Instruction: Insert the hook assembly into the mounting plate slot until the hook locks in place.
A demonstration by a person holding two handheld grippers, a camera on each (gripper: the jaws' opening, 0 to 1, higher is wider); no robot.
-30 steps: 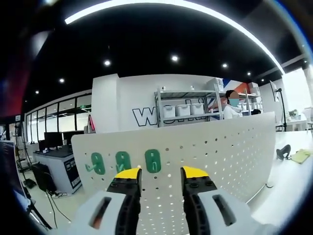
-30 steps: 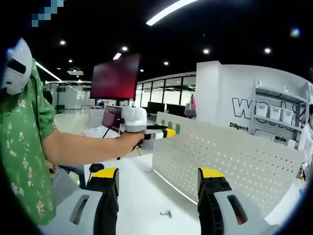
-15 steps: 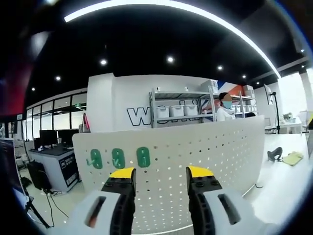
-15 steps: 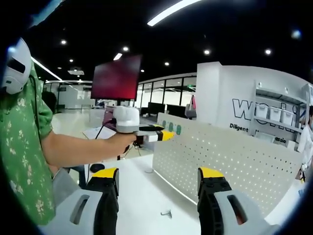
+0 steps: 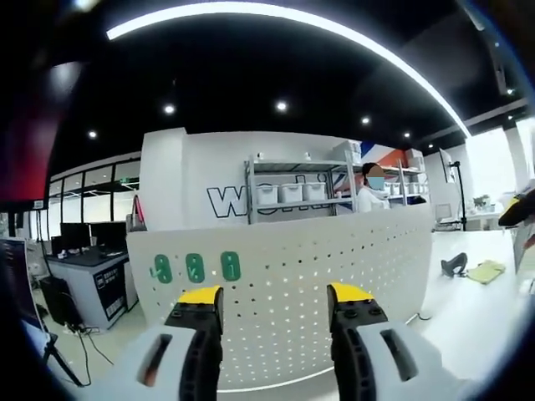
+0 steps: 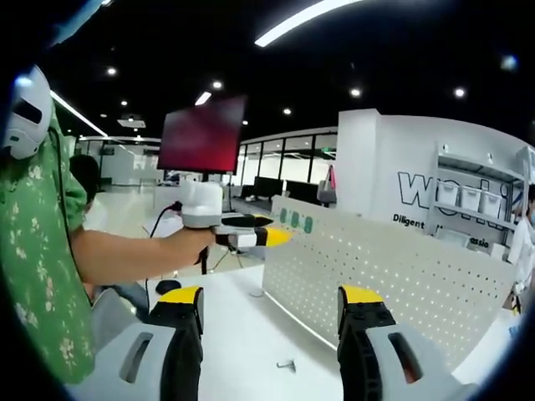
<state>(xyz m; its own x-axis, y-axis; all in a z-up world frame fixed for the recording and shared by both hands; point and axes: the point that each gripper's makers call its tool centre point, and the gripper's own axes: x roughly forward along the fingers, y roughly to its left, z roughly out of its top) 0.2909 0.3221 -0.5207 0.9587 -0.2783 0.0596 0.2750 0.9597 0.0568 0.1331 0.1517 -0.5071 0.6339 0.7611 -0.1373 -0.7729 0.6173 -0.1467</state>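
A white perforated mounting plate (image 5: pixel 334 267) stands upright on the white table, with three green hook pieces (image 5: pixel 195 268) fixed near its upper left. My left gripper (image 5: pixel 276 296) is open and holds nothing, facing the plate from a short way off. In the right gripper view a person's hand holds that left gripper (image 6: pixel 251 236) just left of the plate's (image 6: pixel 393 276) end, below the green hooks (image 6: pixel 294 219). My right gripper (image 6: pixel 270 296) is open and holds nothing, further back over the table. A small grey hook part (image 6: pixel 286 365) lies on the table between its jaws.
A person in a green shirt (image 6: pixel 38 251) stands at the left. A red-screened monitor (image 6: pixel 205 134) stands behind the left gripper. A black object (image 5: pixel 454 265) and a yellow pad (image 5: pixel 487 271) lie on the table to the right. Shelving with bins (image 5: pixel 292 196) stands behind the plate.
The left gripper has drawn back from the plate and its jaws stand a little wider apart. In the right gripper view it has moved left, away from the green hooks.
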